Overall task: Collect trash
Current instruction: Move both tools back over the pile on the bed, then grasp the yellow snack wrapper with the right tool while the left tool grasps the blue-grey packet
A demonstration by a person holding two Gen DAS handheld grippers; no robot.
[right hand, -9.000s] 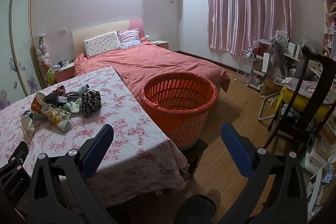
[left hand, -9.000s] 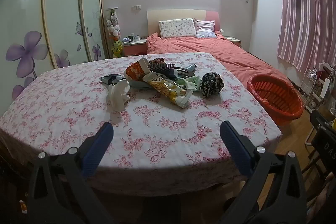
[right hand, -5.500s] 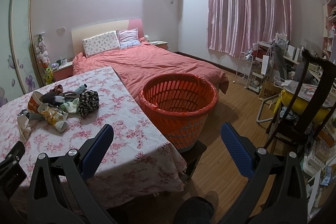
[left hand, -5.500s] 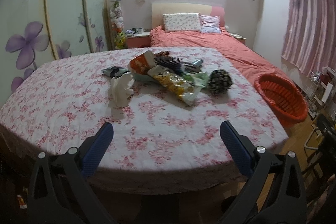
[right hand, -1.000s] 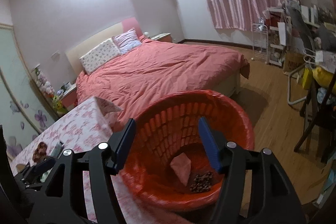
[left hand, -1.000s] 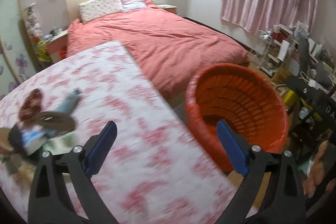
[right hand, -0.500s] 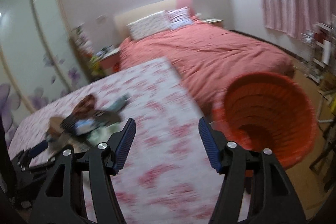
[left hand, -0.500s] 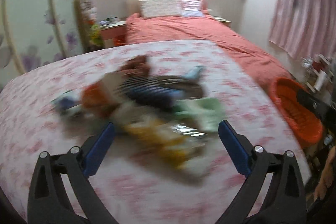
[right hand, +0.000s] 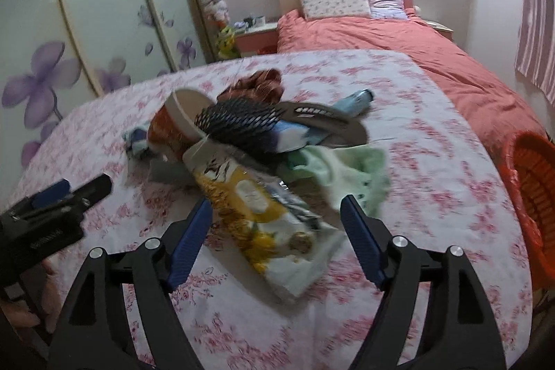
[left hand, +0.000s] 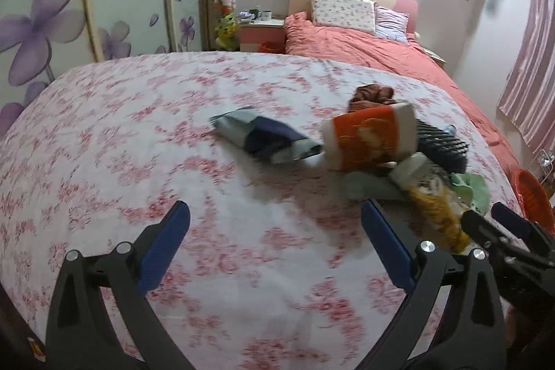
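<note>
Trash lies heaped on the flowered tablecloth point(right hand: 433, 169), and the step in hand looks like the approach for another pick; the right gripper point(right hand: 275, 236) hangs over the near end of the yellow snack bag point(right hand: 253, 207), its jaws having just been opening, now wide and holding nothing, with the bag's lower end lying between the blue fingers but not pressed by them; the left gripper point(left hand: 274, 245) is spread wide too and empty, over bare cloth short of the pile. The pile also holds an orange paper cup point(right hand: 173, 123) on its side, a black hairbrush point(right hand: 239, 123) across it, a green cloth point(right hand: 350, 169) and a crumpled blue wrapper point(left hand: 267, 137) (the motion blur hides finer detail). The next move probably calls for lowering the right jaws around the bag and closing on its crinkly film without dragging the brush along. The orange basket point(right hand: 530, 182) stands off the table's right edge; only its rim and slatted wall show, so its contents cannot be told; the cup's open mouth looks empty.
</note>
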